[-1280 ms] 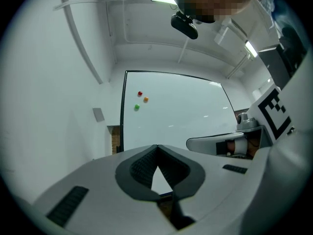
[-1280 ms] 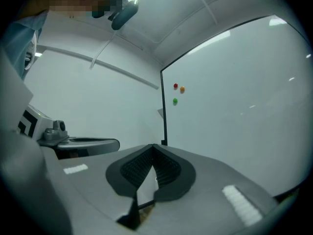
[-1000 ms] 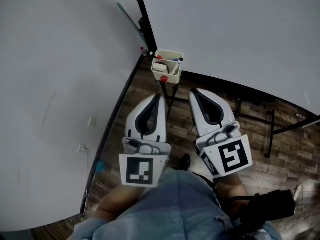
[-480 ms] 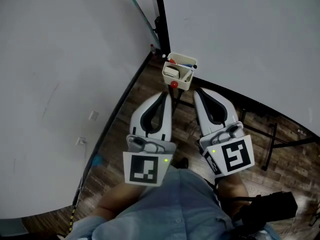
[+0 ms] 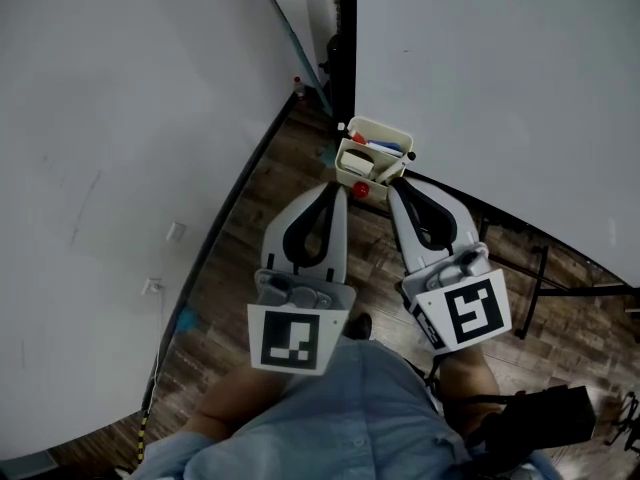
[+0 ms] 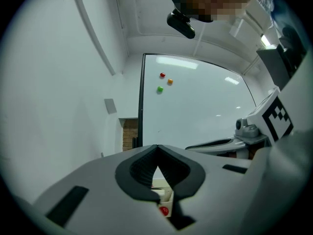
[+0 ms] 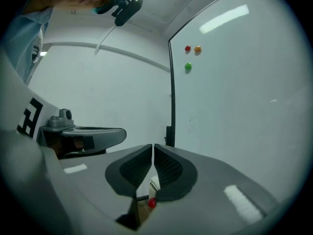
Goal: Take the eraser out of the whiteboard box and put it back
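The cream whiteboard box (image 5: 392,148) hangs at the whiteboard's lower corner, with a red knob (image 5: 360,190) under it. A pale eraser (image 5: 356,159) lies in its left part, next to markers. My left gripper (image 5: 337,190) is shut and empty, its tip just below and left of the box. My right gripper (image 5: 393,182) reaches the box's lower right edge. In the right gripper view the right gripper (image 7: 152,148) shows a thin slit; its jaws are opening with nothing between them. The left gripper (image 6: 157,148) has its tips touching, with the box (image 6: 166,196) beyond them.
The whiteboard (image 5: 500,78) stands on a black frame (image 5: 345,28) with legs (image 5: 540,268) on the wood floor. A white wall (image 5: 120,148) runs along the left. A teal rod (image 5: 290,38) leans in the corner. Coloured magnets (image 6: 163,75) sit on the board.
Both grippers have moved forward together toward the box, so their tips now sit right beneath it. The right jaws have parted a little.
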A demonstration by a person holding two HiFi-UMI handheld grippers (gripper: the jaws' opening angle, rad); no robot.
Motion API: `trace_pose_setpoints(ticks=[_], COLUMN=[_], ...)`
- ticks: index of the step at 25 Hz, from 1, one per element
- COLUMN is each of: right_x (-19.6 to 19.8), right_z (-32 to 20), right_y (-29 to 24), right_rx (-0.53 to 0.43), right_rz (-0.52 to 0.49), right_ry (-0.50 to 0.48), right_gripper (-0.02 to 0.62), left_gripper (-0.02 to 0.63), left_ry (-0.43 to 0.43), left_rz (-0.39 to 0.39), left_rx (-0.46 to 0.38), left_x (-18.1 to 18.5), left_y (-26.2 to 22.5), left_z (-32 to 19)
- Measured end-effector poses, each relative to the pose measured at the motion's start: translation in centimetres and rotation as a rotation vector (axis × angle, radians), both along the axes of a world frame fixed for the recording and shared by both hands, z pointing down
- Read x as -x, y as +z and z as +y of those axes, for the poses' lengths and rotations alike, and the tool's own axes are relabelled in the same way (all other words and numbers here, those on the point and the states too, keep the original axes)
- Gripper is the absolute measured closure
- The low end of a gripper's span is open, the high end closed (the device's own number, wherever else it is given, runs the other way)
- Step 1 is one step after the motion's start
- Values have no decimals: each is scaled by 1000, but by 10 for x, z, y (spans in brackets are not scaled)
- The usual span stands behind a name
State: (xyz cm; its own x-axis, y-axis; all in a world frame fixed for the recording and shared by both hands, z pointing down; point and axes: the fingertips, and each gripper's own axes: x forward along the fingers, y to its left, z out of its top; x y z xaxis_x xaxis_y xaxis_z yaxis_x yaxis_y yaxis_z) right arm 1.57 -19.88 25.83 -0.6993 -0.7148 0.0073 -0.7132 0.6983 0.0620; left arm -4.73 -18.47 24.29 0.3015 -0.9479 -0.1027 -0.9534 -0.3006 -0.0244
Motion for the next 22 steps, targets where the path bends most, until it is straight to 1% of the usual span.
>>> trace_pose_setpoints(ticks=[7, 9, 10, 11, 14, 18, 22], right_x=[22, 26, 29, 31, 37, 46, 52], right_z=[-20, -27, -31, -35, -46, -56, -65], right_y=[29, 38, 42, 47, 63, 80, 95], right_rx=[73, 91, 101, 110, 138, 175, 194], right_rz=[56, 74, 87, 103, 153, 208, 264], right_ry=[-40, -47, -46, -44, -45, -70, -76], right_gripper=[570, 538, 501, 481, 447, 420, 414], left_gripper=[601, 601, 601, 601, 601, 601, 601], left_ry=[22, 24, 26, 26, 28, 30, 37], left_rz=[33, 39, 41, 44, 52, 57, 56], left_rx=[68, 91, 101, 110, 131, 153, 173], left_x=[15, 18, 20, 21, 27, 33, 36], left_y=[26, 34, 38, 41, 51, 62, 72], left_z=[-30, -38, -43, -47, -59, -75, -88])
